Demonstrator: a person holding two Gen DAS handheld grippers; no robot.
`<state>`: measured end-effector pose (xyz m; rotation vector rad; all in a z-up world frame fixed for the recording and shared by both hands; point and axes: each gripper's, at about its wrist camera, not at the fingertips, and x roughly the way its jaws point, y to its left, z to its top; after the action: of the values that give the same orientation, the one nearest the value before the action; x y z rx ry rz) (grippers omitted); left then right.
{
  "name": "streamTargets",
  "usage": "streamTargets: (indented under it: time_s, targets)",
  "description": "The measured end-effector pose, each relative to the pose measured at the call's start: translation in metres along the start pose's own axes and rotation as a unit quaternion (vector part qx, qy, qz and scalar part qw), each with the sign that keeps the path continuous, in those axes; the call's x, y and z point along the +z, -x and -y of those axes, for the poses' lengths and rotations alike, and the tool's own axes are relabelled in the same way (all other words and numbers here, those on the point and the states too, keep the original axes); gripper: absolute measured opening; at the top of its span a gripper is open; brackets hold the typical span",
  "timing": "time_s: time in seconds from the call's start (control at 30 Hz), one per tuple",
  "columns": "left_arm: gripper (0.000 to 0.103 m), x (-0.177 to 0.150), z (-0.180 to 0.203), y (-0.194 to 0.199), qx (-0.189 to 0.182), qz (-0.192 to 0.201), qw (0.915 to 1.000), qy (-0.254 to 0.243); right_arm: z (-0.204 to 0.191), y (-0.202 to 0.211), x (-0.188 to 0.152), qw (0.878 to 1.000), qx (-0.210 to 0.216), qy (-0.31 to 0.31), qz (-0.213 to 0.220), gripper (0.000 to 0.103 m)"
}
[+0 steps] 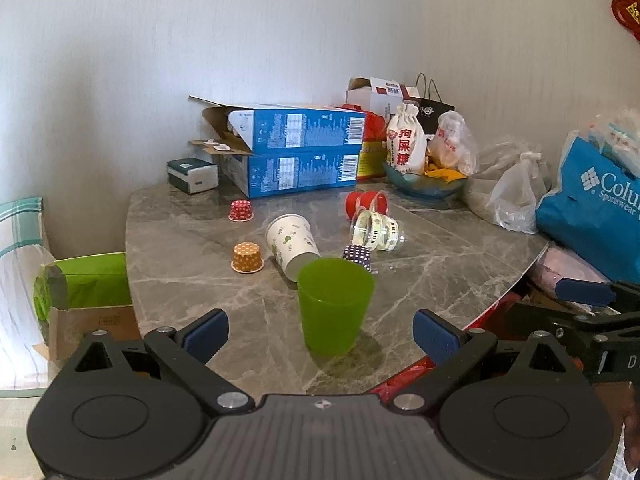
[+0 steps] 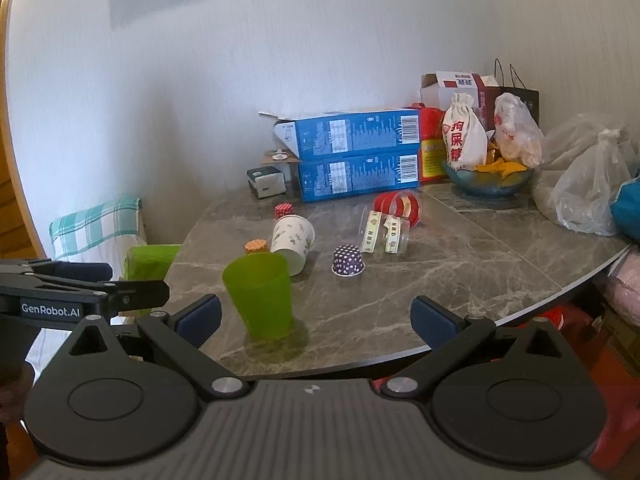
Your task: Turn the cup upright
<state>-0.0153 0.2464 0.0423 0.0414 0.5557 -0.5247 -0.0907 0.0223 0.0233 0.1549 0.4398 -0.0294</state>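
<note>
A green plastic cup point(image 1: 334, 306) stands upright, mouth up, near the front edge of the grey marble table point(image 1: 192, 248). My left gripper point(image 1: 320, 334) is open, its blue pads on either side of the cup and not touching it. The right wrist view shows the same green cup point(image 2: 260, 298) left of centre. My right gripper point(image 2: 316, 318) is open and empty, with the cup just inside its left pad. A white patterned paper cup point(image 1: 294, 246) lies on its side behind the green cup; it also shows in the right wrist view point(image 2: 291, 240).
Small dotted cupcake cups stand upside down: orange point(image 1: 247, 258), red point(image 1: 241, 211), purple point(image 1: 357, 256). A clear cup with ribbon point(image 1: 376, 232) and a red-banded clear cup point(image 1: 366, 201) lie on their sides. Blue boxes point(image 1: 296, 152), a bowl point(image 1: 426, 184) and bags point(image 1: 596, 200) crowd the back and right.
</note>
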Motion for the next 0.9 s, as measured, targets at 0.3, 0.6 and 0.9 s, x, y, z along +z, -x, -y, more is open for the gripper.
streamTargets:
  time_s: [0.3,0.6,0.9]
  targets:
    - [0.1,0.0,-0.003,-0.018,0.007,-0.012,0.9999,0.004,0.009,-0.014,-0.001,1.0,-0.005,-0.002,-0.011,0.102]
    - [0.1,-0.003,-0.009,-0.035,0.017,-0.025,0.9995,0.008,0.012,-0.032,-0.004,1.0,-0.001,0.004,-0.023,0.102]
    - [0.1,-0.005,-0.008,-0.049,0.015,-0.035,0.9992,0.007,0.015,-0.041,-0.006,1.0,0.007,0.0,-0.028,0.102]
